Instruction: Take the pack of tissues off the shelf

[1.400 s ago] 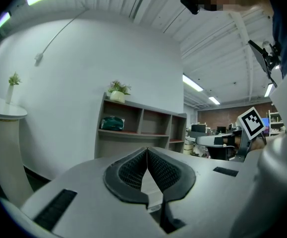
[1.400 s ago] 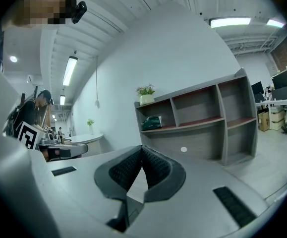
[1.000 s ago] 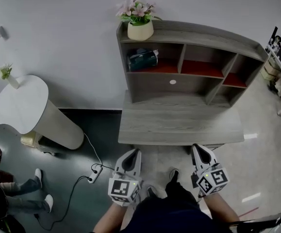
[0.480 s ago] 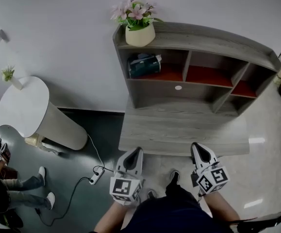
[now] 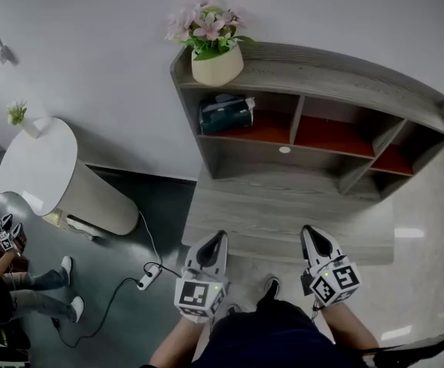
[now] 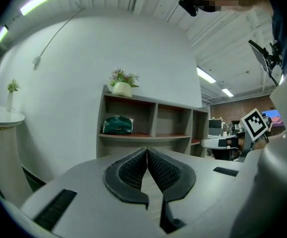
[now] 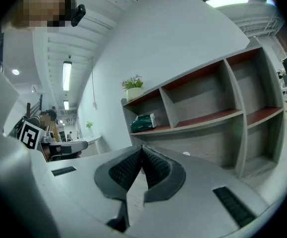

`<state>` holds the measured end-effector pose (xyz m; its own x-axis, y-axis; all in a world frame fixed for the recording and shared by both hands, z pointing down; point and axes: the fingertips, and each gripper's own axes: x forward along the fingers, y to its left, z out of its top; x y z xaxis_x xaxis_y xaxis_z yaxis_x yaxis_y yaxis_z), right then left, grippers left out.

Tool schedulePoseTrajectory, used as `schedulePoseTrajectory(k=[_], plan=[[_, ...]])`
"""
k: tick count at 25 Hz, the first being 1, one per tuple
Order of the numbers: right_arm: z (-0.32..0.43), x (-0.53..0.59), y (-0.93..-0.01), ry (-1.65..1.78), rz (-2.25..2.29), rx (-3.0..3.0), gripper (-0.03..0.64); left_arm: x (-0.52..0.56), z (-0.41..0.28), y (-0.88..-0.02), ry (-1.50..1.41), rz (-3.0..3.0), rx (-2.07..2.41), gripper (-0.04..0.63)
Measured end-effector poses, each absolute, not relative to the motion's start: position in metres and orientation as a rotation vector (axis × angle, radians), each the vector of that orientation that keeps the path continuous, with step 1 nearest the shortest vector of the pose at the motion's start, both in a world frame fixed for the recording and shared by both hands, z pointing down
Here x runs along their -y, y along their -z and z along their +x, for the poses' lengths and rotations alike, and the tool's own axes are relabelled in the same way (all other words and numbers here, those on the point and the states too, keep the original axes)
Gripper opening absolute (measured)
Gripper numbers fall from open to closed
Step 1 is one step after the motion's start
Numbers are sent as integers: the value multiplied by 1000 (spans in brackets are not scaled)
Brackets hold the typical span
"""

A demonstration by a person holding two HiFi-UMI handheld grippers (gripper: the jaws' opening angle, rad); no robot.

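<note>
Against the white wall [image 5: 91, 52], a grey wooden shelf unit [image 5: 337, 60] holds the dark green pack of tissues [image 5: 225, 113], untouched. The left gripper [image 5: 220, 236] and right gripper [image 5: 308, 230] are closed on nothing, well short of it, so the reach and grasp remain.

The person has stepped closer to the desk [image 5: 283, 217]. The shelf [image 5: 337, 67] and the pack of tissues [image 5: 225, 113] look bigger now. The tips of the left gripper [image 5: 219, 236] and the right gripper [image 5: 311, 231] now reach over the desk's front edge.

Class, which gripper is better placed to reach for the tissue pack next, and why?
Probably the left gripper: the tissue pack sits leftmost on the shelf, closer to it than to the right gripper.
</note>
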<state>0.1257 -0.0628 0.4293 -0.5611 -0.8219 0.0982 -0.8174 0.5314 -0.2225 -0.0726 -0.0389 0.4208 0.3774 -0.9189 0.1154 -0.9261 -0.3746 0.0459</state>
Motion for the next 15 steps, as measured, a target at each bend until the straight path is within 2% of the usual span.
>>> schedulePoseTrajectory(k=[15], plan=[[146, 112, -435, 430, -1362, -2775, 11, 73, -56, -418, -191, 2449, 1814, 18]])
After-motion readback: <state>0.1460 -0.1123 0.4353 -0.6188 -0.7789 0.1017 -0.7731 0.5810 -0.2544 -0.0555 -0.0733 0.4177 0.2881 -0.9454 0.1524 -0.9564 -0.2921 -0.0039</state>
